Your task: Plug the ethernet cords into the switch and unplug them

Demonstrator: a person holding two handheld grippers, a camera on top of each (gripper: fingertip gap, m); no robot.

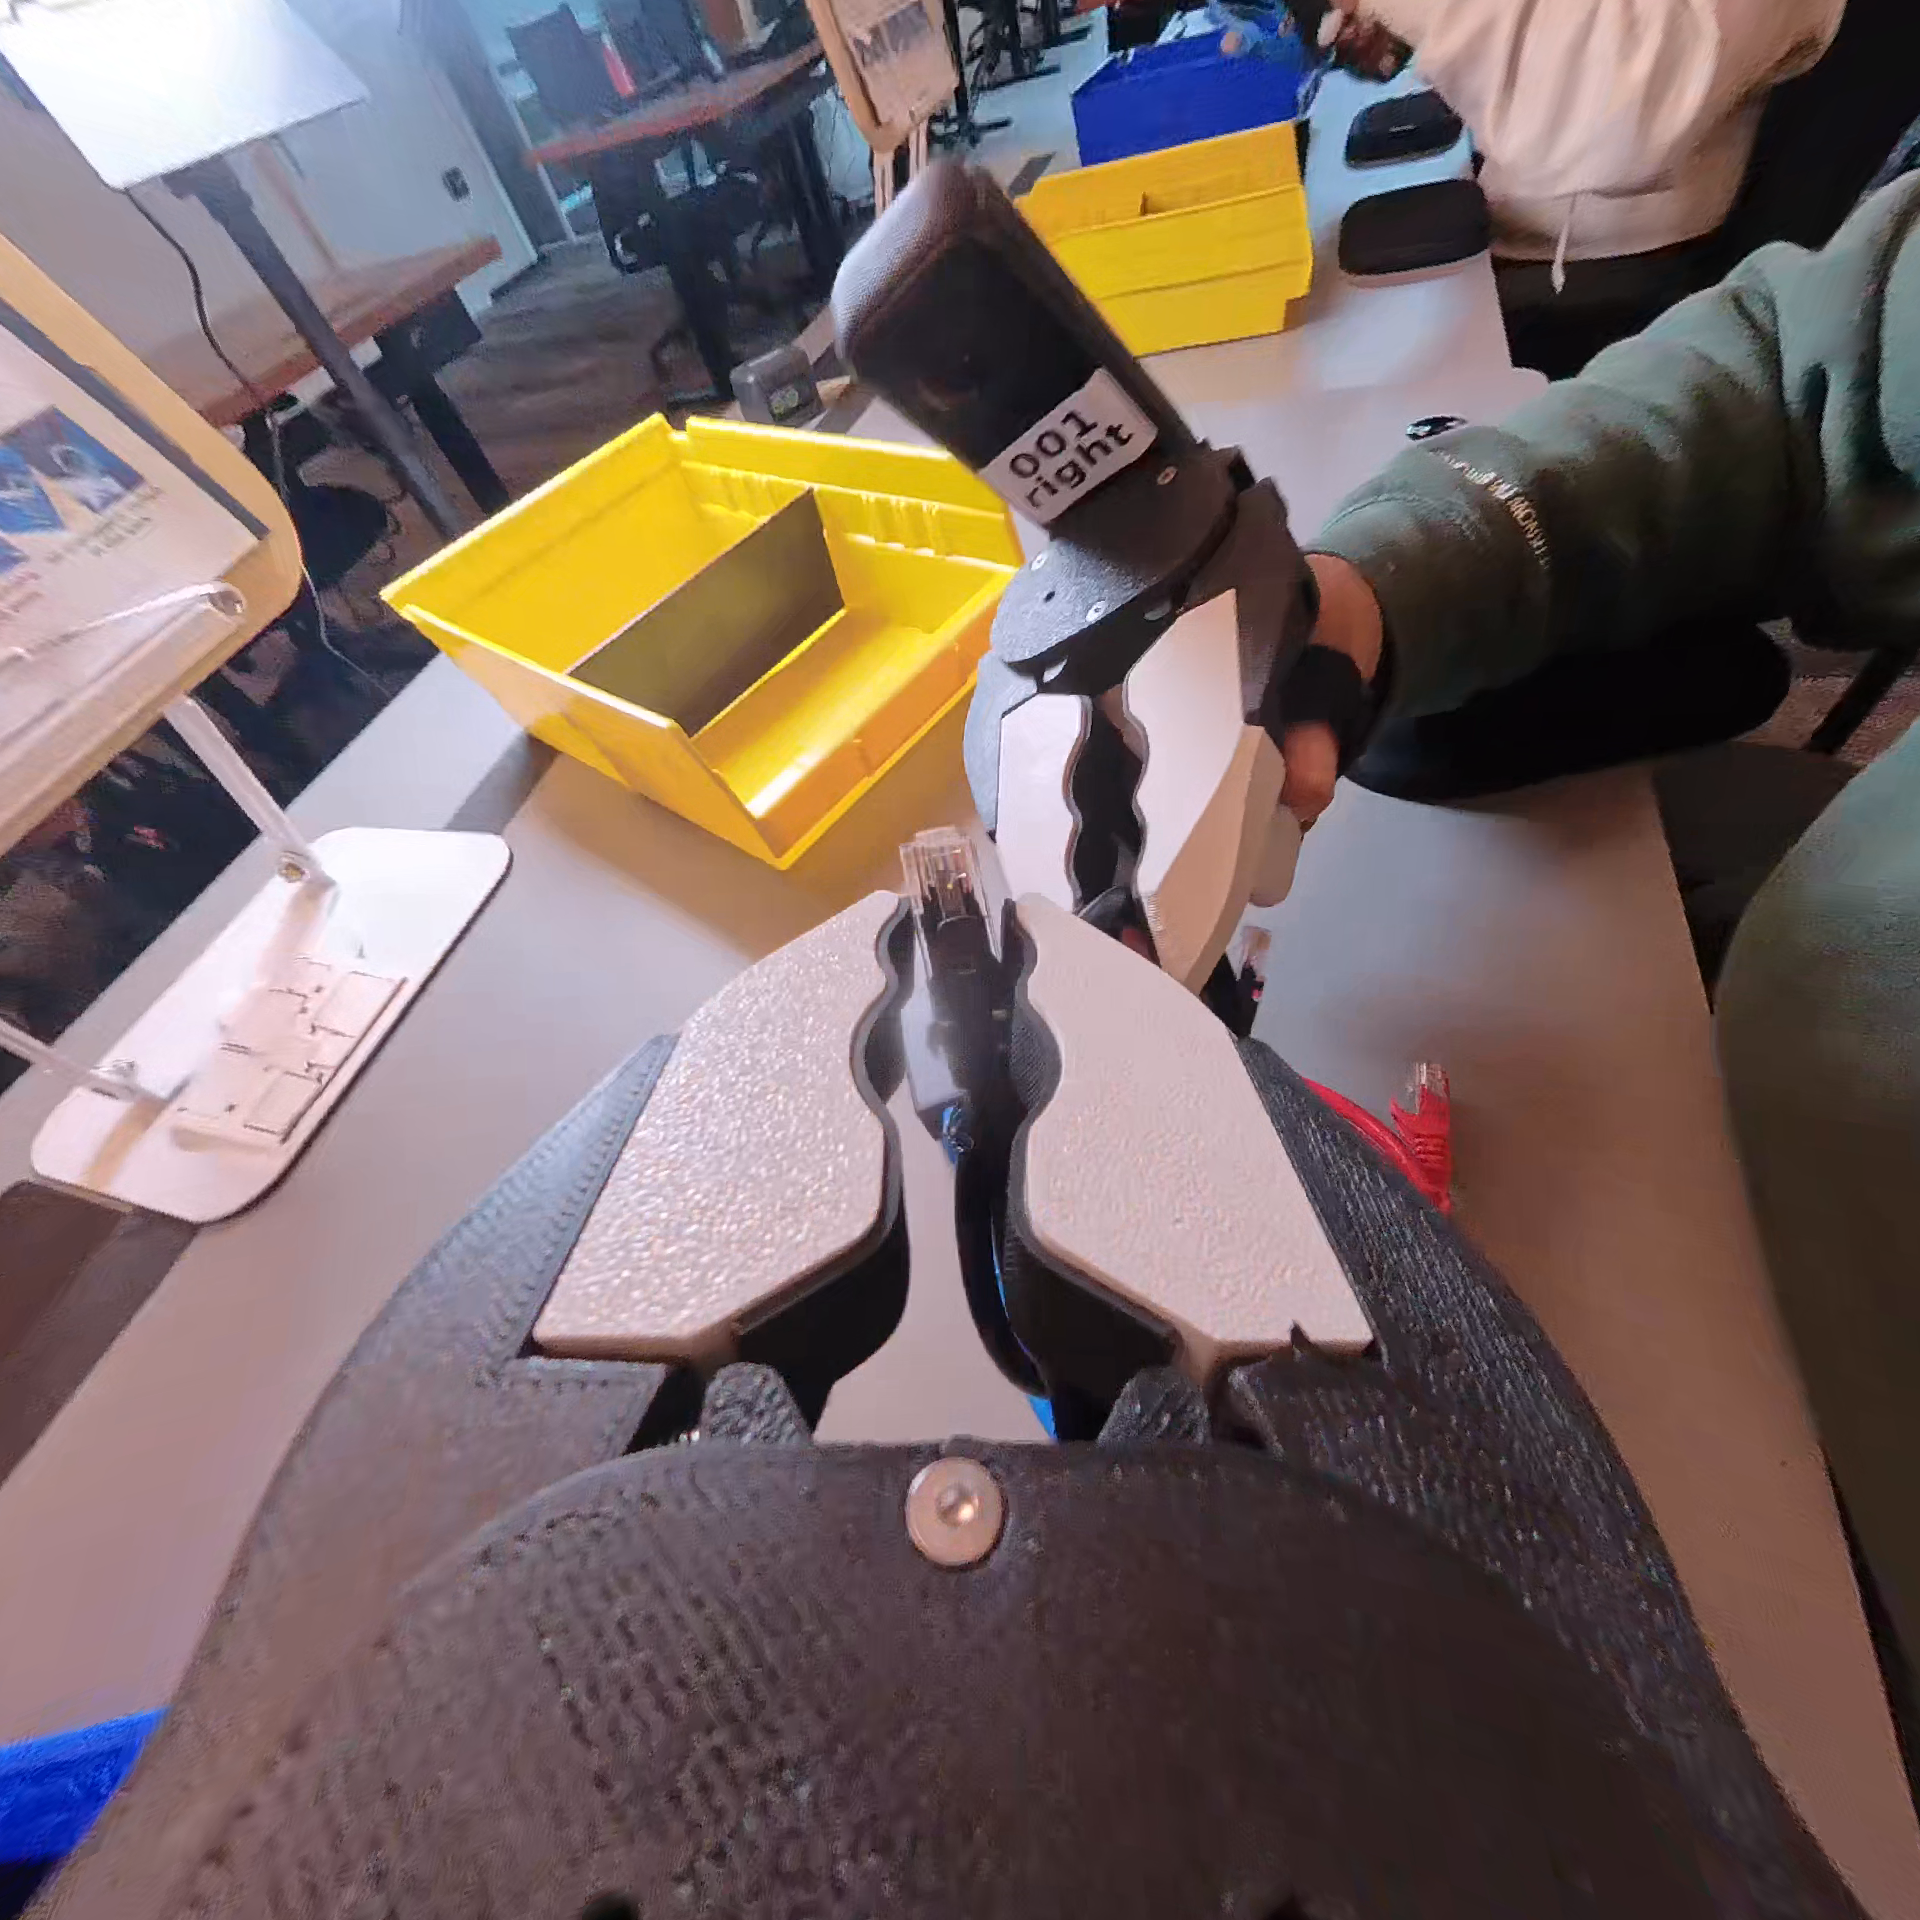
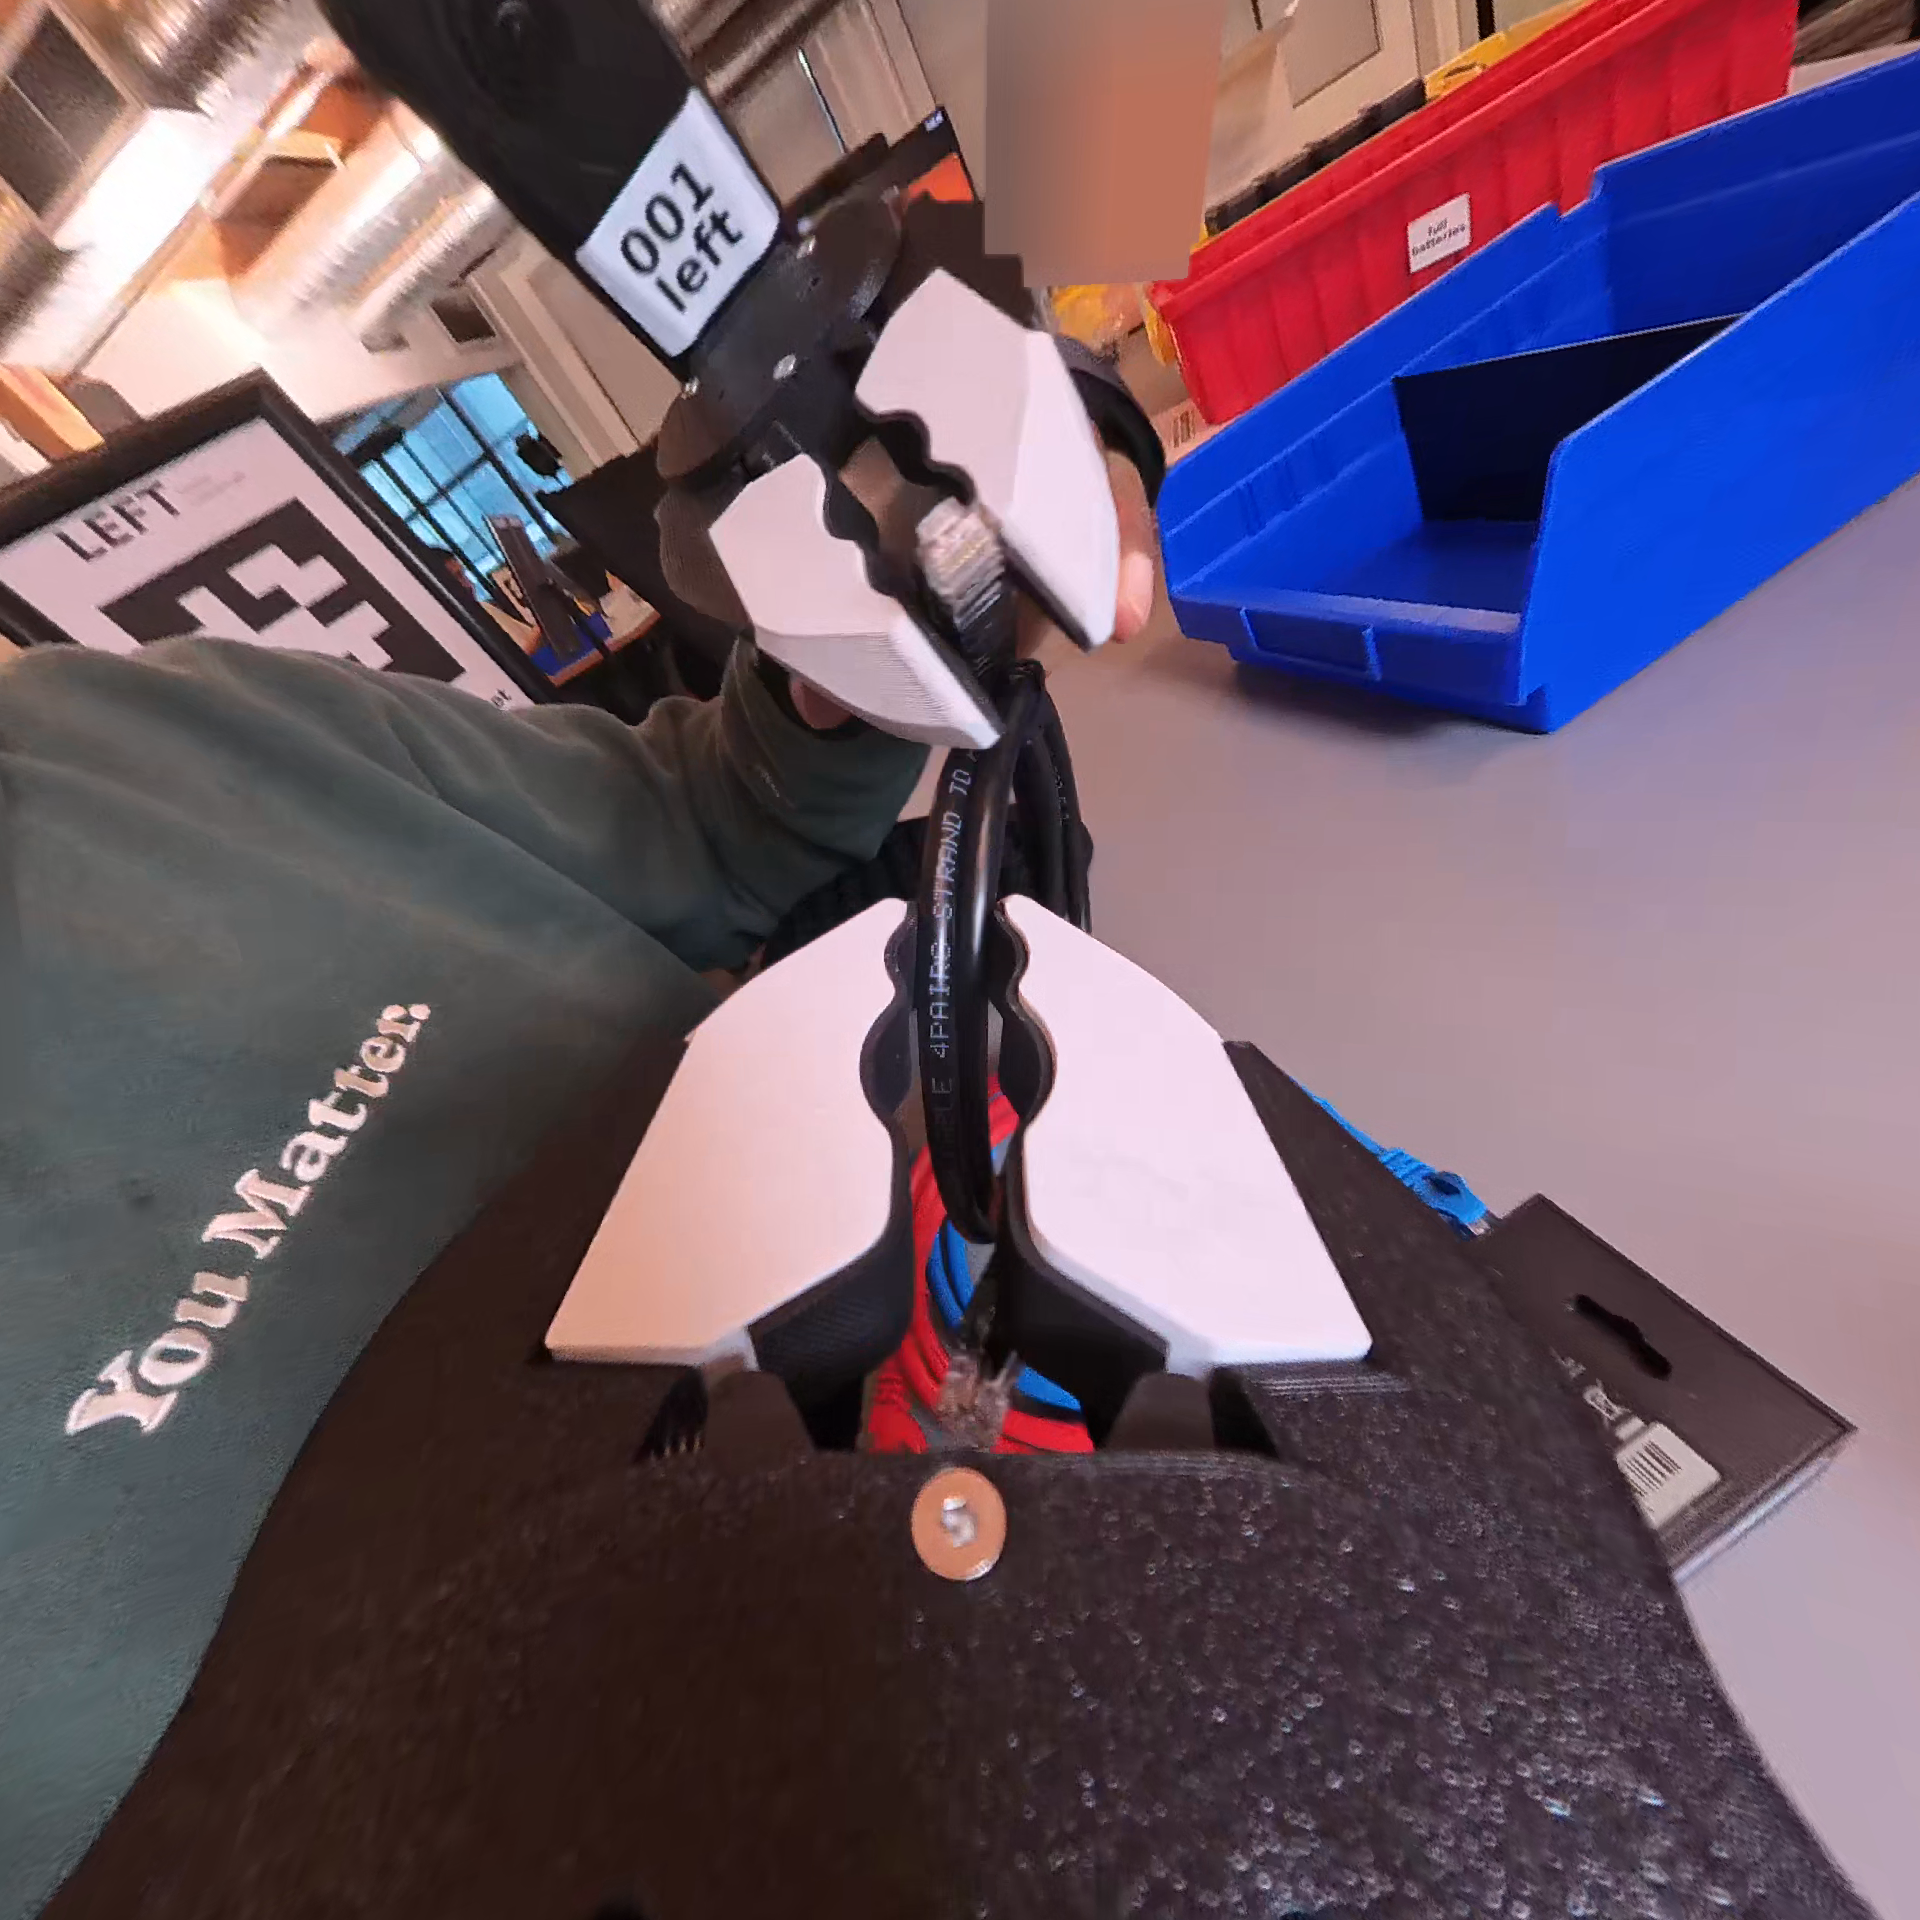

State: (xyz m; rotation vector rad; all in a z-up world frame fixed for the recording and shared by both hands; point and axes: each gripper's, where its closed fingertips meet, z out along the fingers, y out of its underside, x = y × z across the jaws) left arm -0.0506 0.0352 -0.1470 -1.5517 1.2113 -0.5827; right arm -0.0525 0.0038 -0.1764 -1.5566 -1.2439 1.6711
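My left gripper (image 1: 951, 925) is shut on the boot of a black ethernet cord; its clear plug (image 1: 940, 868) sticks out past the fingertips, above the grey table. My right gripper (image 2: 951, 925) is shut on the same black cord (image 2: 951, 1039) further down its length. The right wrist view shows the left gripper (image 2: 966, 582) ahead with the plug (image 2: 958, 545) between its fingers. The left wrist view shows the right gripper (image 1: 1117, 883) just beyond the plug. Red cords (image 2: 920, 1382) and blue cords (image 2: 951, 1273) lie below. I see no switch for certain.
A yellow bin (image 1: 623, 582) with a black divider stands ahead, another yellow bin (image 1: 1184, 239) farther back. A clear sign stand (image 1: 270, 1018) is on the left. A blue bin (image 2: 1662, 582) and a red bin (image 2: 1351, 281) stand right. A flat black box (image 2: 1662, 1382) lies near my right gripper. Tip to tip, the grippers are about 4 cm apart.
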